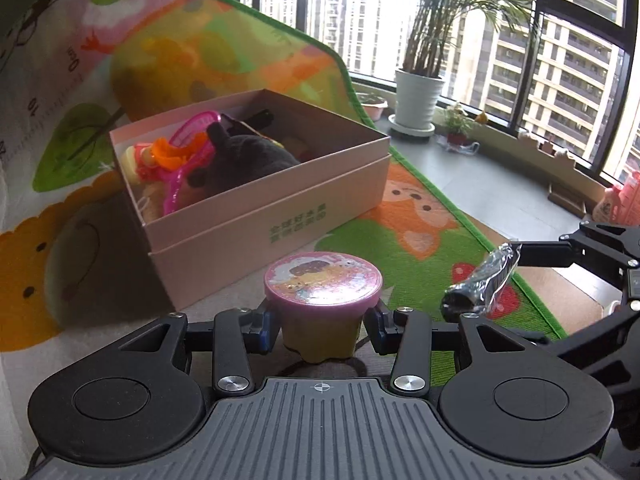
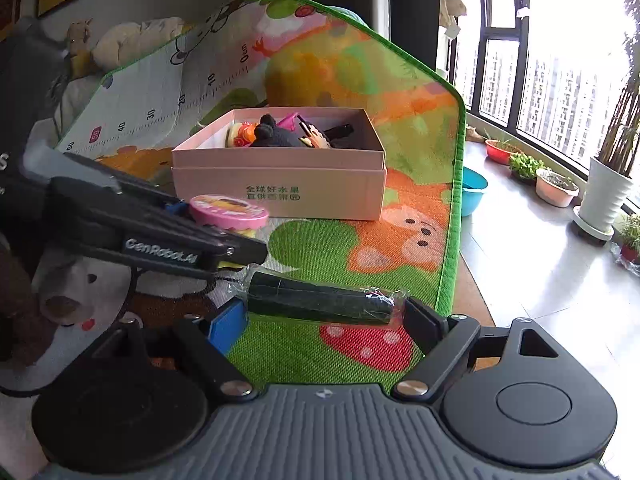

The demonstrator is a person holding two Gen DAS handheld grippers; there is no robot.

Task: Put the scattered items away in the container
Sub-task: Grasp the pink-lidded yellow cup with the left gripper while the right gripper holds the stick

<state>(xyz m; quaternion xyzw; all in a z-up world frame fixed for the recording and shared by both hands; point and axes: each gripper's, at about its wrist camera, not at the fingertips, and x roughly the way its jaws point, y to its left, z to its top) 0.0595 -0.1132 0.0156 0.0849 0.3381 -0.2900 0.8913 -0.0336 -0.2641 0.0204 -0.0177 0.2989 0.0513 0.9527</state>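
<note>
My left gripper (image 1: 322, 330) is clenched on a pink-lidded cup (image 1: 322, 304) below its rim, ready for lifting. My right gripper (image 2: 320, 316) grasps a wrapped dark roll (image 2: 320, 300) endwise. Both sit just before the pink box (image 2: 280, 184), already holding toys.

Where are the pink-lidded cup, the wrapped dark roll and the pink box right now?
pink-lidded cup (image 1: 322, 283): left wrist view, middle of its lid.
wrapped dark roll (image 2: 320, 298): right wrist view, middle of its side.
pink box (image 1: 272, 216): left wrist view, near side wall.
</note>
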